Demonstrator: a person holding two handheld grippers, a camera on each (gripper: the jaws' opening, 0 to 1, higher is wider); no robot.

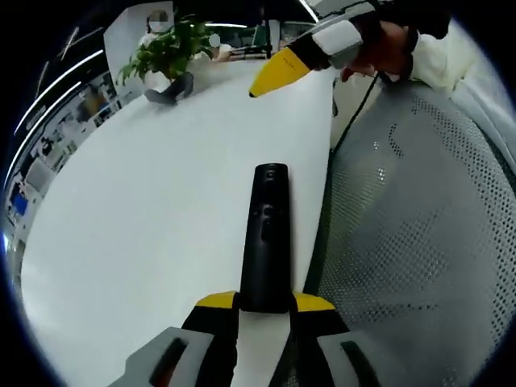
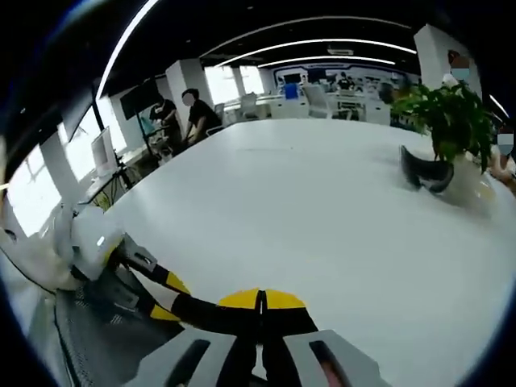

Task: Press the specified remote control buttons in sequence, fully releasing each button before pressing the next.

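A slim black remote lies lengthwise over the white table, near its right edge. My left gripper is shut on the remote's near end, a yellow-tipped jaw on either side. My right gripper reaches in from the upper right in a person's hand, its yellow tips together, well beyond the remote's far end and not touching it. In the right gripper view my right gripper is shut with nothing in it. The left gripper shows at lower left, holding the dark remote, which is partly hidden.
A potted plant with a dark curved base stands at the table's far side. A grey mesh chair sits against the table's right edge. People sit at desks in the background.
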